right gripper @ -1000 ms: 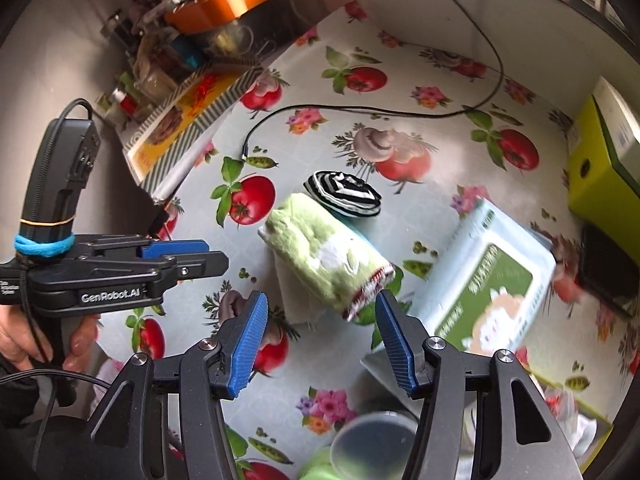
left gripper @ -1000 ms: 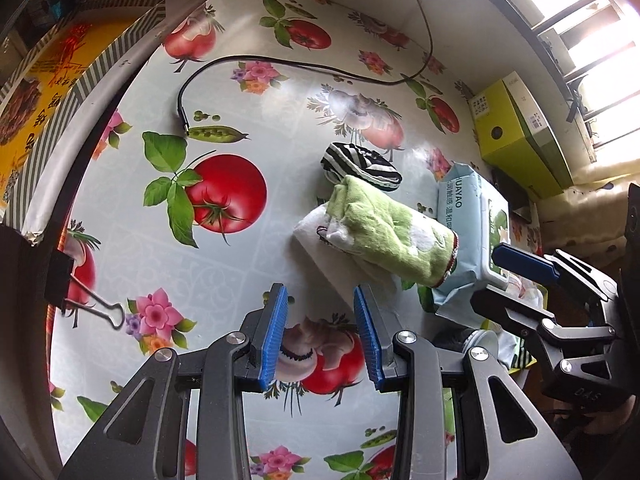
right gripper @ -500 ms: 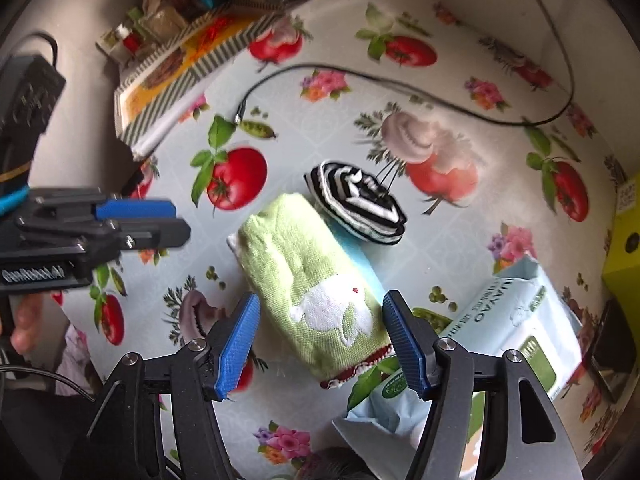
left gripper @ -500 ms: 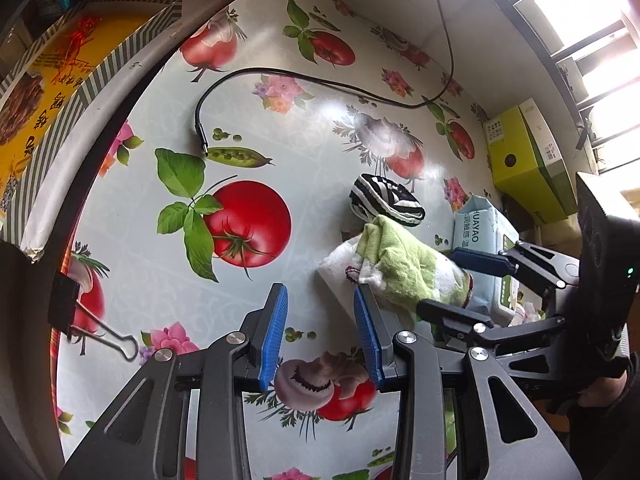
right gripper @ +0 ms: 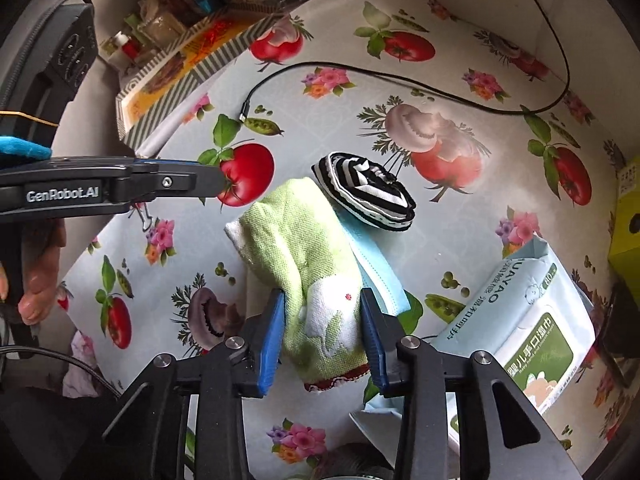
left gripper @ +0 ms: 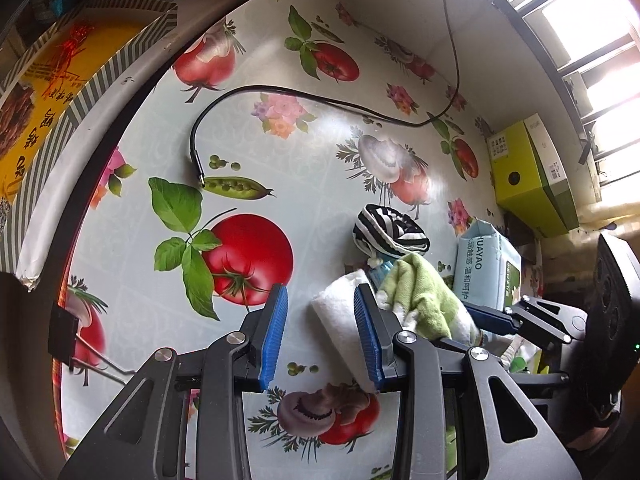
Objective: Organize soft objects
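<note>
Towel sits between my closing right tongs; I'd squeeze mid-roll, left tongs wide, empty, at nine o'clock.

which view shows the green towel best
The right wrist view: the green towel lies nearly whole at centre frame, its near end between the closing right gripper. The left wrist view shows only a bunched part behind its own fingers.

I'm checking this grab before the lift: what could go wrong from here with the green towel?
1. The right gripper, its jaws closing, has only the near end of the green towel between them; lifted, the fold may open and sag.
2. The light blue cloth lies partly under the towel and could be dragged along.
3. The striped sock bundle rests against the towel's far end and might be knocked aside.
</note>
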Available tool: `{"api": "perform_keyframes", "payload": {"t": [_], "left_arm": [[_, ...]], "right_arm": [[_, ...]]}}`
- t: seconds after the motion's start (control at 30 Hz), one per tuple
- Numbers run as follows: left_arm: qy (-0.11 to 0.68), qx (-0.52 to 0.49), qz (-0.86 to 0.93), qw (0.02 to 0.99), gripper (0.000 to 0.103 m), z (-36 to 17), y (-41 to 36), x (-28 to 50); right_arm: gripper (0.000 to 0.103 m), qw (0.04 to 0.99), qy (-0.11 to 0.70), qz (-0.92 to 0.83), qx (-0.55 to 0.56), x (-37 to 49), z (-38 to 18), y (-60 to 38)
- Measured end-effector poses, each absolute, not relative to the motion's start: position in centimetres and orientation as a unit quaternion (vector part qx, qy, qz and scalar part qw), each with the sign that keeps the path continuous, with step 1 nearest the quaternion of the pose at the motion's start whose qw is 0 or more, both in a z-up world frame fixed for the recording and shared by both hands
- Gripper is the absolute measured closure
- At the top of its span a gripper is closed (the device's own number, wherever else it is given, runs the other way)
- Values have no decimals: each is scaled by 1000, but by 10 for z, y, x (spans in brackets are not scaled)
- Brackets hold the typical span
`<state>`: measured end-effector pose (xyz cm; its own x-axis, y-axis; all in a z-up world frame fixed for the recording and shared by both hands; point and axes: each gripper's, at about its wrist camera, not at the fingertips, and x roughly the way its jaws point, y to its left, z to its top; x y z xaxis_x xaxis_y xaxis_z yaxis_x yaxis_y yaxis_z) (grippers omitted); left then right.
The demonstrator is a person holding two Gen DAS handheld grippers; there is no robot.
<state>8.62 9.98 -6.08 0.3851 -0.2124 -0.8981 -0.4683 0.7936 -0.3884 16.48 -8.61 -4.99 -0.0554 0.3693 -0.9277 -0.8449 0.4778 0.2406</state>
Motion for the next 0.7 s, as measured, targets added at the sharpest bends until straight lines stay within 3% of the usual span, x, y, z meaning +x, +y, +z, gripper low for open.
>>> {"api": "perform_keyframes", "payload": {"t": [0.3,0.4,0.7], "left_arm": [[556,-303,53,772,67,-69,89,122],[558,-306,45,770,61,-74,84,138],[576,-283,48,765,61,-92,65,175]], "right_arm": [[68,704,562,415,-127,183,-20,-123],[68,715,559,404,-119,185,-14,-131],[68,729,555,387,-105,190,-7,-146]]}}
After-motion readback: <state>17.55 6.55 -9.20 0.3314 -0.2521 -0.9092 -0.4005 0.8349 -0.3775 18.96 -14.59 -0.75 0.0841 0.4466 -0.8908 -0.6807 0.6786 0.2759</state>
